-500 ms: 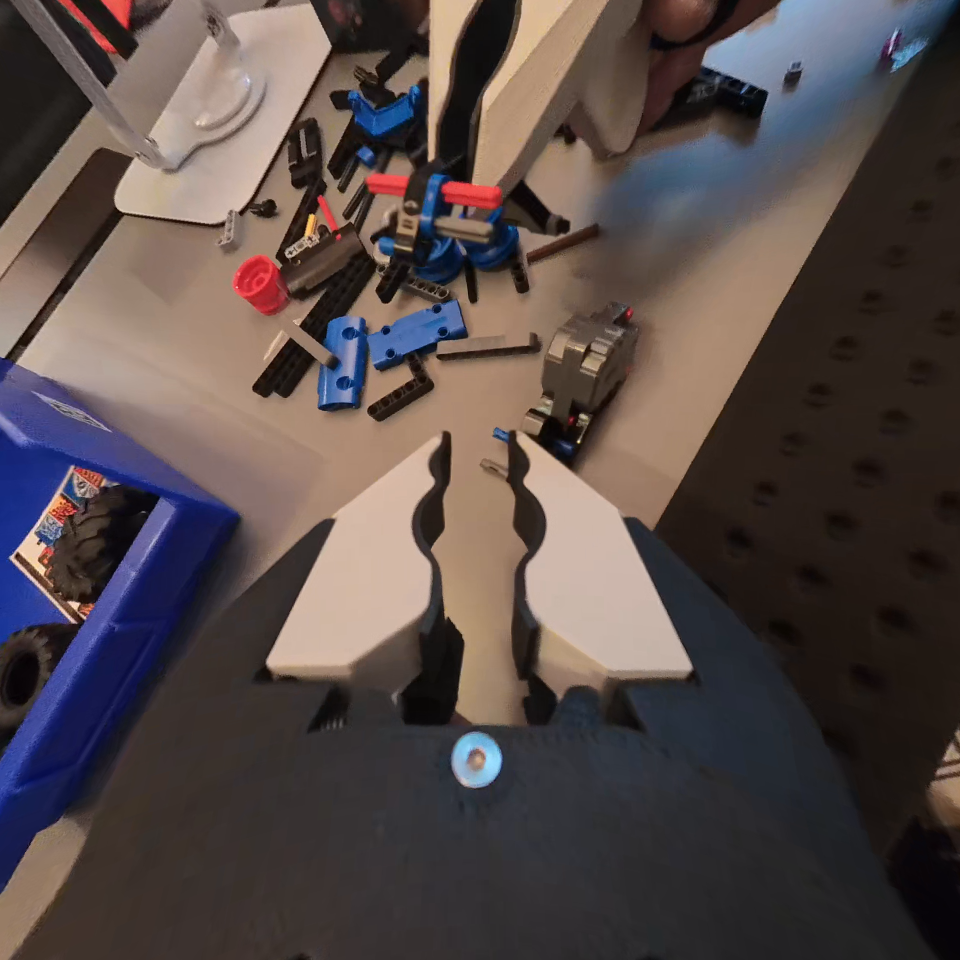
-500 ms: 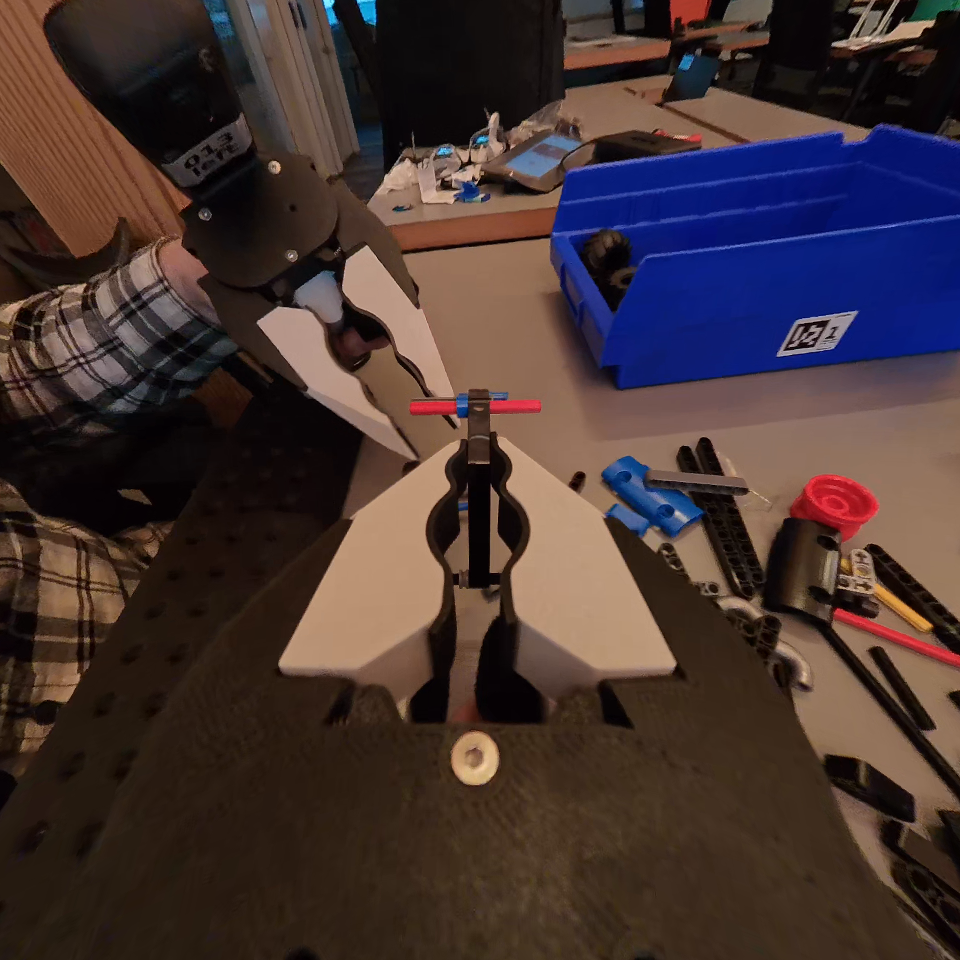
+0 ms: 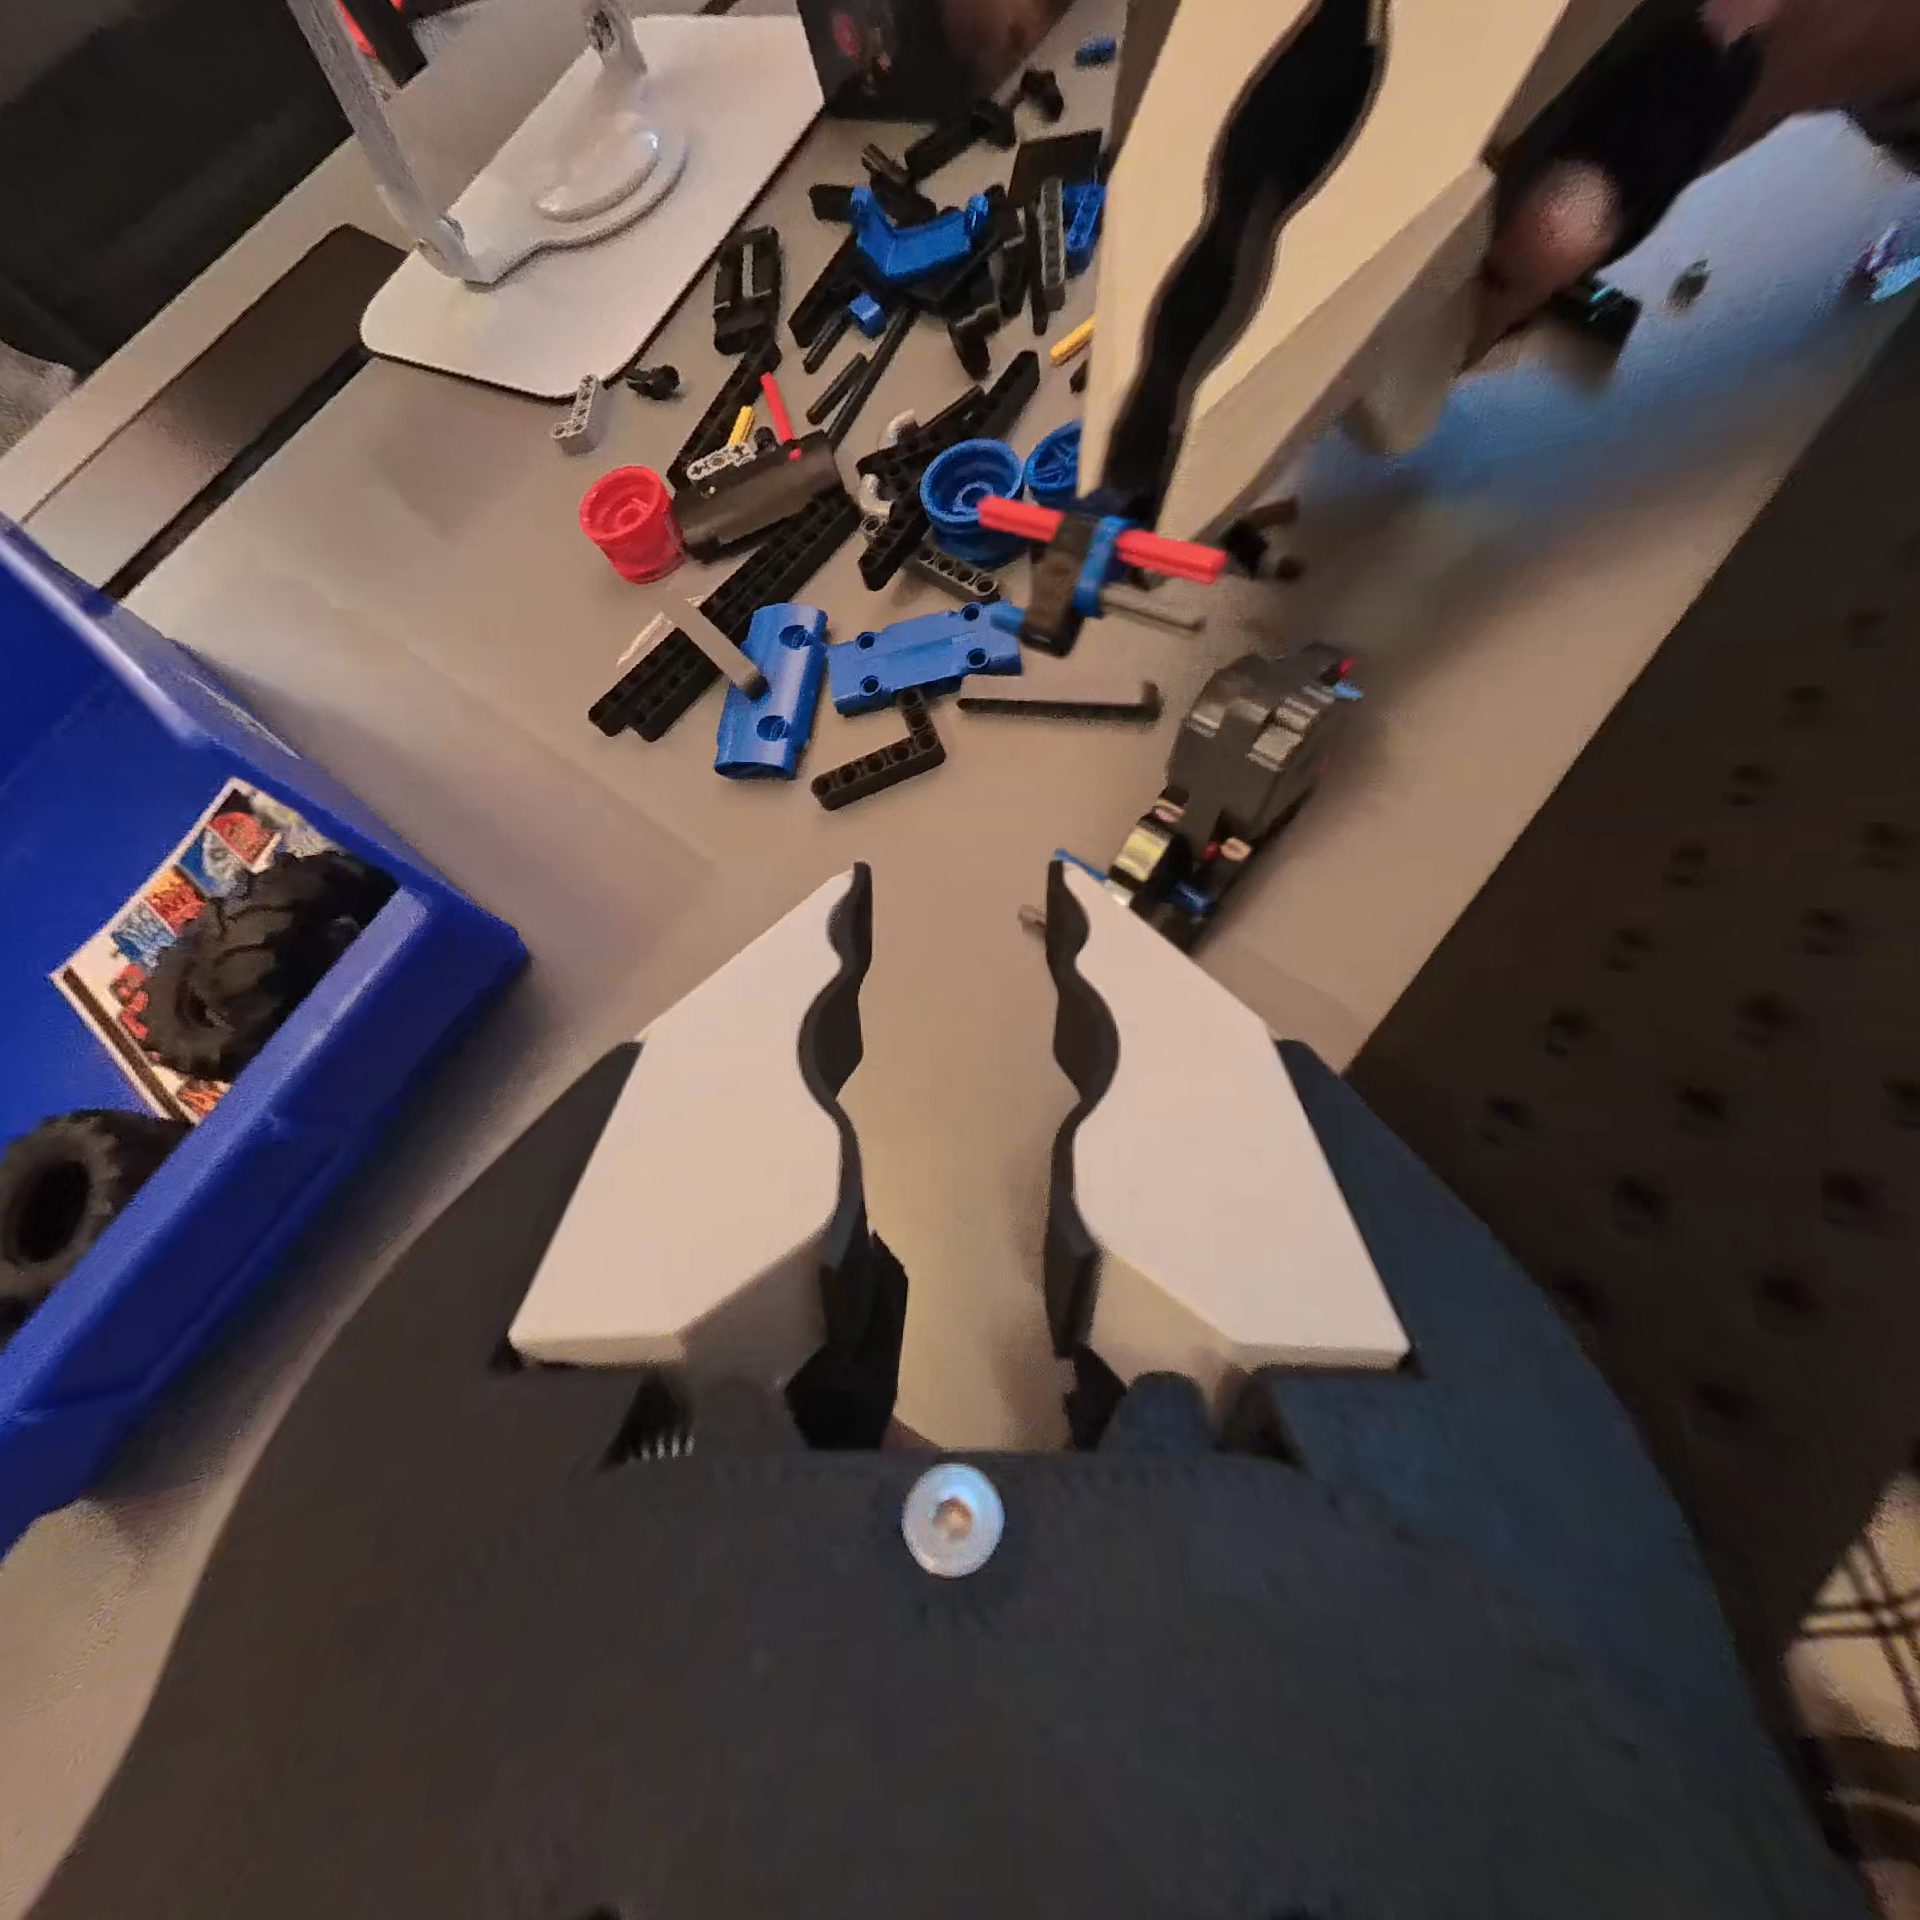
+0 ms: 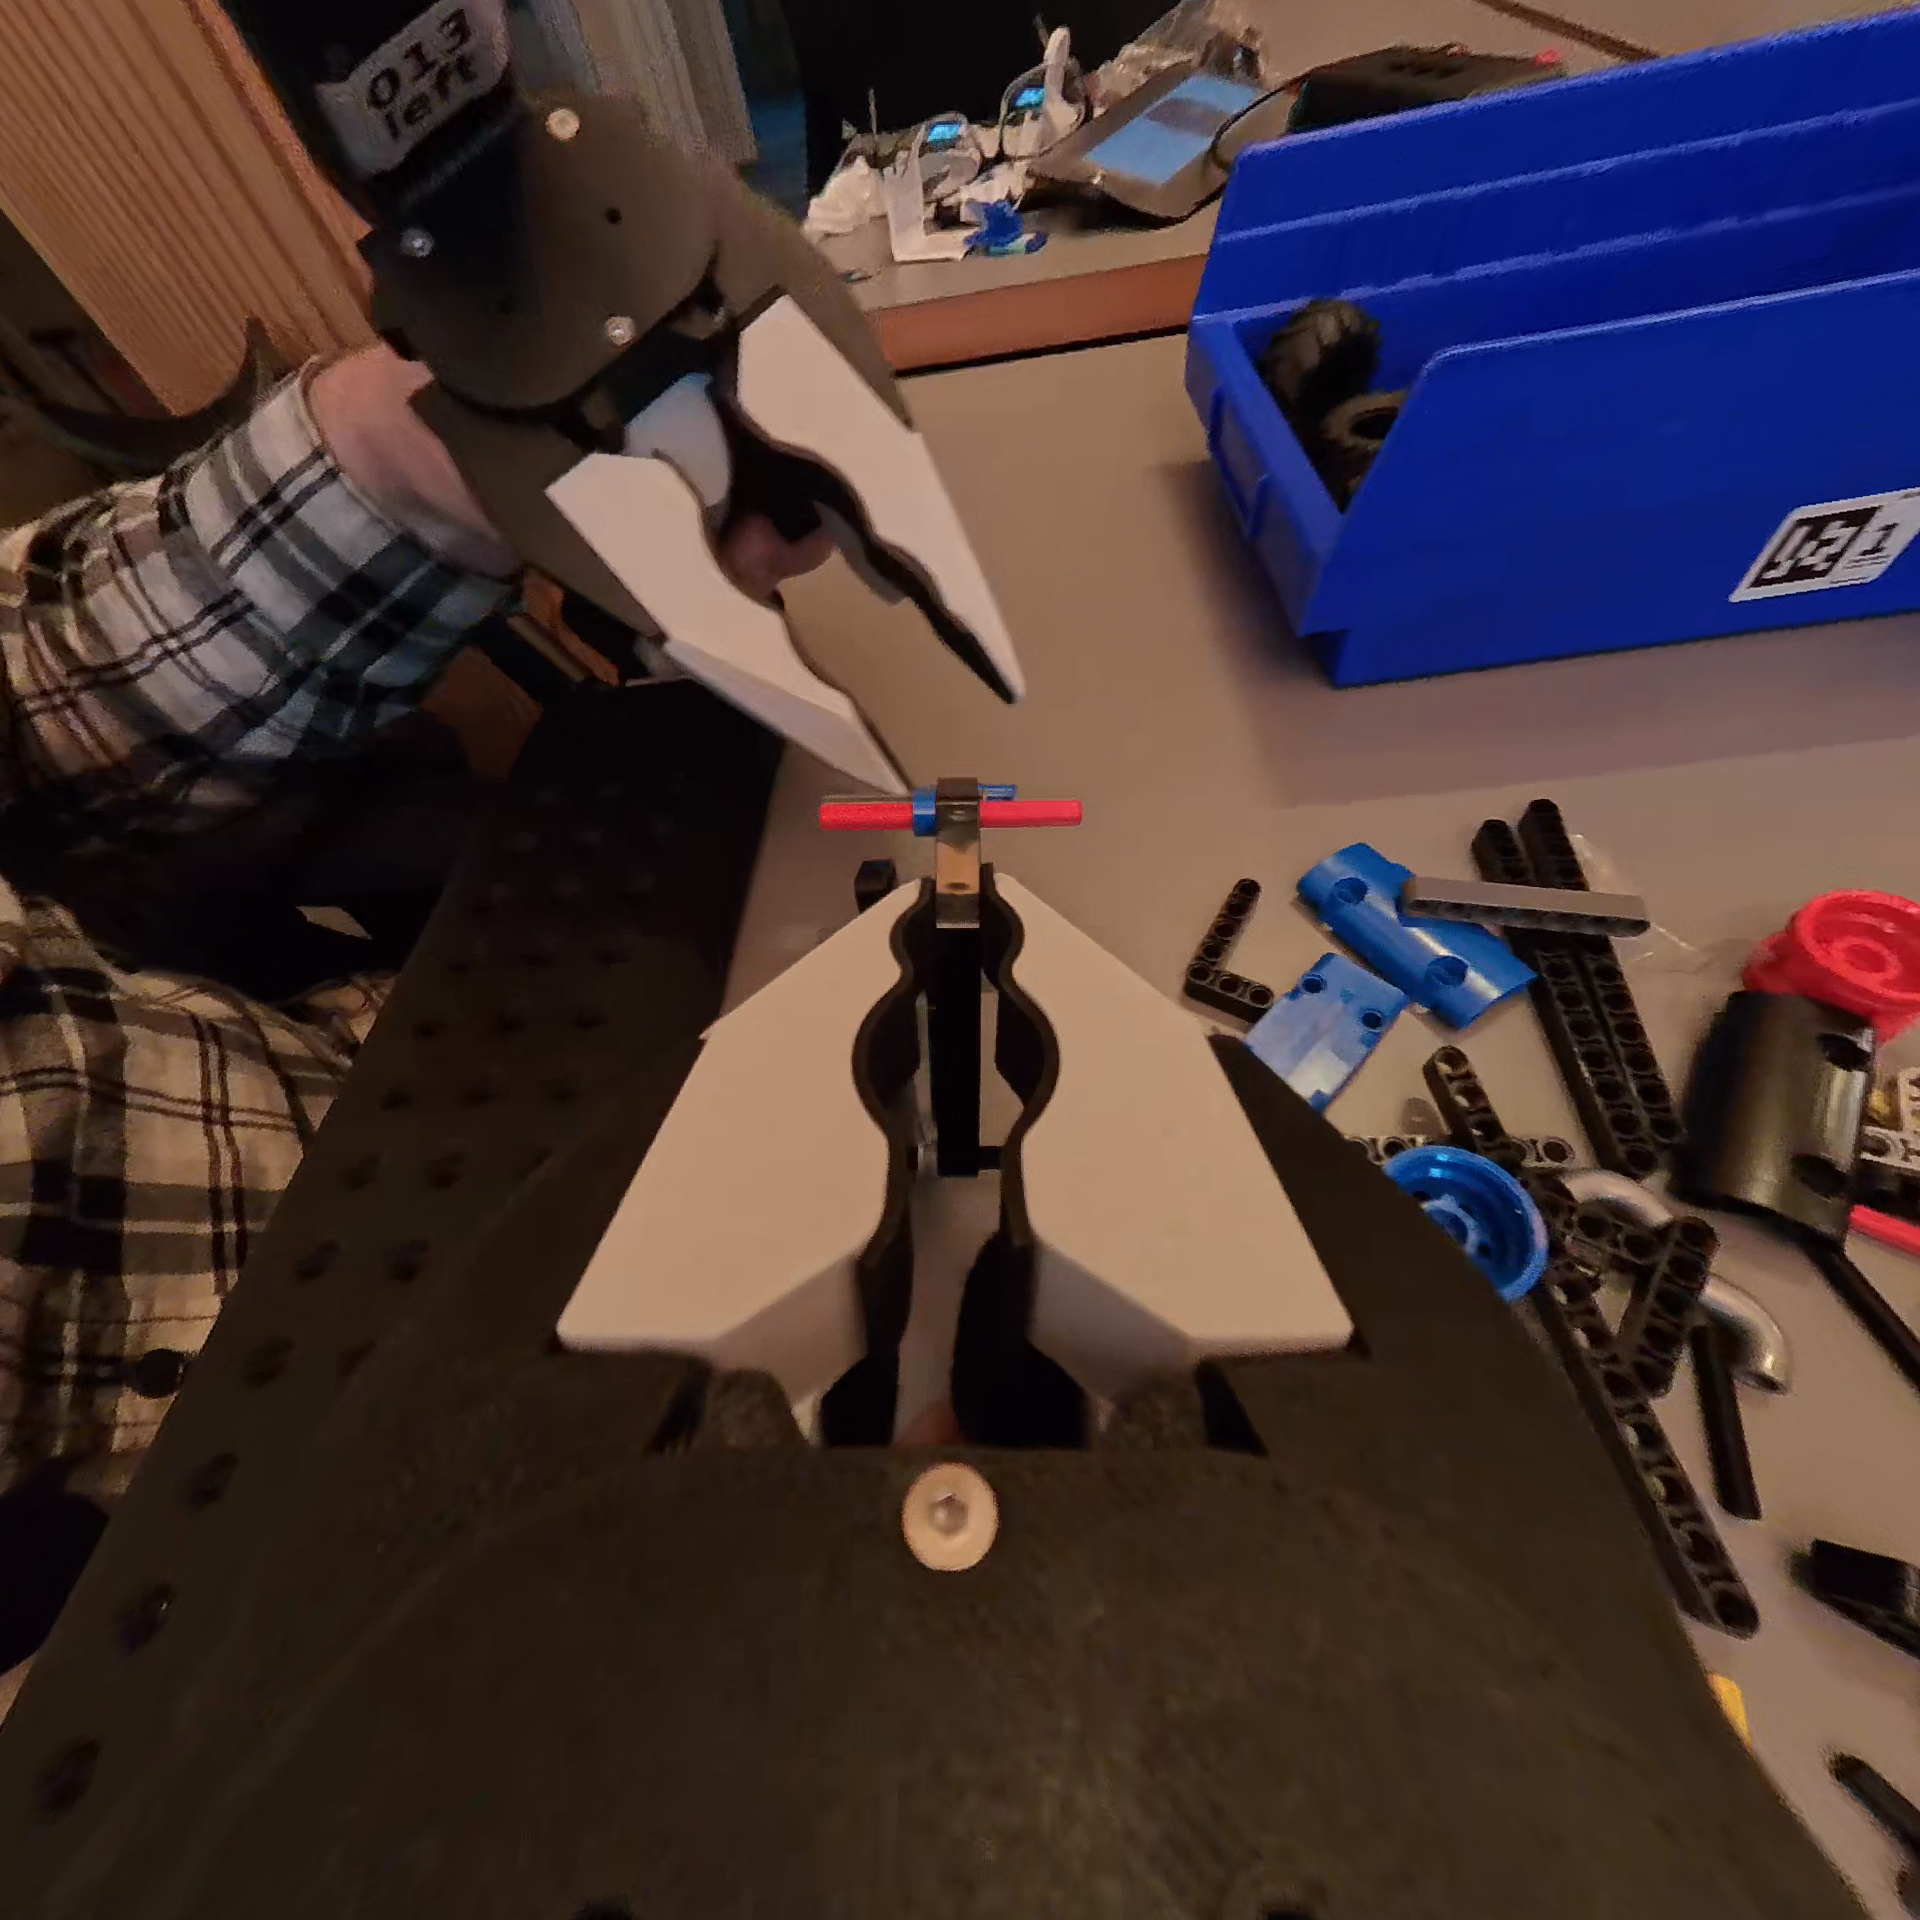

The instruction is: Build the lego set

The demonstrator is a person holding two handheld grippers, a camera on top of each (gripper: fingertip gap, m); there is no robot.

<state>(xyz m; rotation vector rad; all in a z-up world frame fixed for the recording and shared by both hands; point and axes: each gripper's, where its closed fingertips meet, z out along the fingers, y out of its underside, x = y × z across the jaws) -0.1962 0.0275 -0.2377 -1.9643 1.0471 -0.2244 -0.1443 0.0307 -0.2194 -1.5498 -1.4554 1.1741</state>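
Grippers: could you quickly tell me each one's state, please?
Left gripper: open, empty.
Right gripper: shut on the black beam carrying a red axle.

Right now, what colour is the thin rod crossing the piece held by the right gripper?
Red, clearest in the right wrist view.

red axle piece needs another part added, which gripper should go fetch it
Left. The left gripper is open and empty over the table, near the loose parts. The right gripper is shut on the black beam carrying the red axle, so it should just hold.
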